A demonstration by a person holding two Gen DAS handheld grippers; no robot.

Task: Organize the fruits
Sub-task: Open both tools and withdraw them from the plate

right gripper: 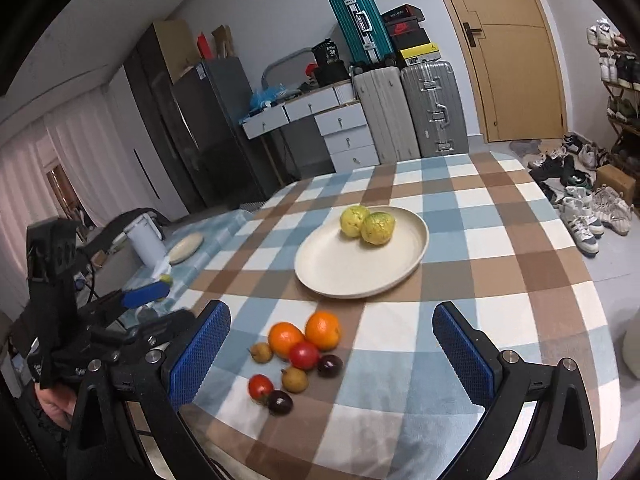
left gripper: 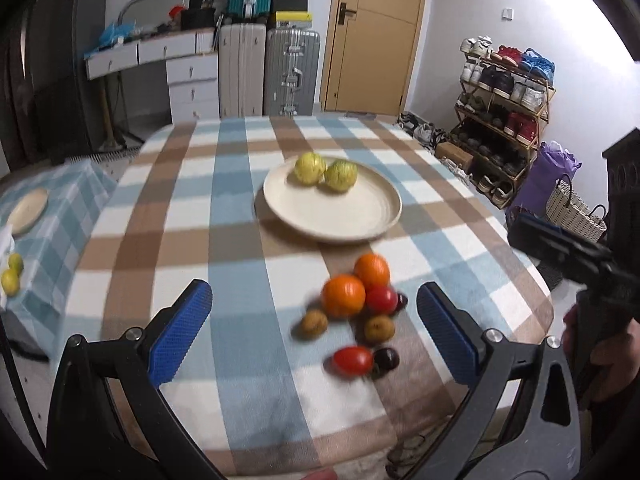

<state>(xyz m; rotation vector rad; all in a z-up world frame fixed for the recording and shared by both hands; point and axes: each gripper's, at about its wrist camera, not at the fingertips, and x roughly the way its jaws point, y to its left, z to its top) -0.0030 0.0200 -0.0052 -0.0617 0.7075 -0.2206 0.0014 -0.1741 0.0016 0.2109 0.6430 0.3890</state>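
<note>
Both your grippers are spread wide and hold nothing. Your left gripper (left gripper: 314,330) hovers above the near end of the checked tablecloth (left gripper: 236,280), and the loose cluster of fruit sits between its fingers, closer to the right pad: two oranges (left gripper: 344,295) touching each other, a red tomato (left gripper: 381,300) tucked against them, two small brownish pears (left gripper: 314,323), a second tomato (left gripper: 352,361) and a dark plum (left gripper: 386,359) nearest you.

Your right gripper (right gripper: 331,354) frames the same heap from the other side; there the fruit lies nearer its left pad, with the oranges (right gripper: 285,339) at the far edge of the pile.

Beyond the fingertips, well apart from the heap, the cream plate (left gripper: 352,224) already carries two yellow-green fruits (left gripper: 310,168), perhaps guavas, pushed to its far rim. That likely leaves the near part of the plate free for more. The wide opening suits the oranges, judging by their size. The view is blurred, so contact between the smaller pieces is hard to tell.
</note>
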